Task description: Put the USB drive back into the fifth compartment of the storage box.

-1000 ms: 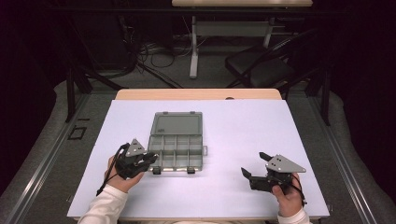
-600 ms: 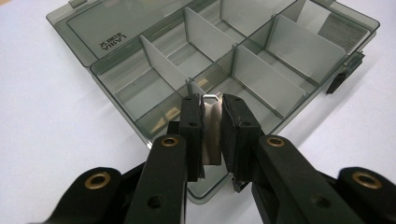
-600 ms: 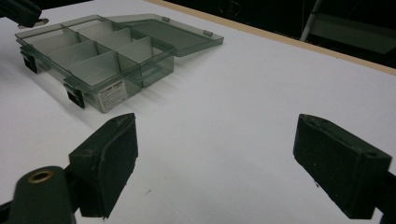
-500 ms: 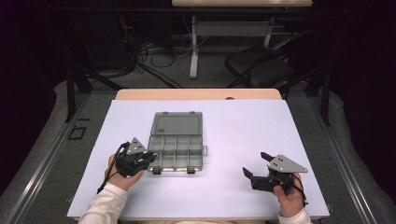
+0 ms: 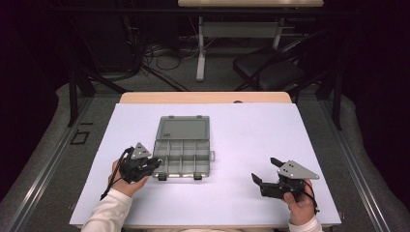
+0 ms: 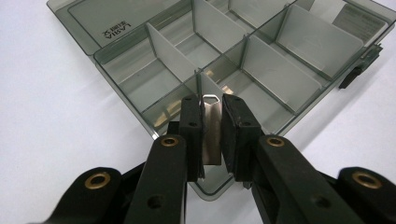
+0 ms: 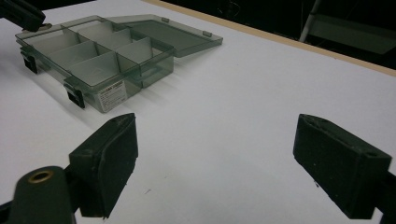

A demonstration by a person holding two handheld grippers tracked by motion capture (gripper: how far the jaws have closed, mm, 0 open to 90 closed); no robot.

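A smoky clear compartment box (image 5: 180, 175) lies open on the white table sheet, its lid (image 5: 183, 128) folded flat toward the far side and its compartments bare. My left gripper (image 5: 153, 164) is at the box's front left corner. In the left gripper view it (image 6: 212, 140) is shut on a thin clear divider plate (image 6: 212, 123), held upright over the corner compartment of the box (image 6: 128, 49). My right gripper (image 5: 263, 169) rests on the sheet to the right of the box, open. In the right gripper view its jaws (image 7: 224, 163) stand wide with nothing between them, and the box (image 7: 112, 95) lies farther off.
The white sheet (image 5: 251, 130) covers a wooden table whose far edge (image 5: 203, 97) shows as a tan strip. Beyond it stand a dark chair (image 5: 270, 72), a table leg and floor cables. Black latches (image 5: 161, 177) stick out from the box's front wall.
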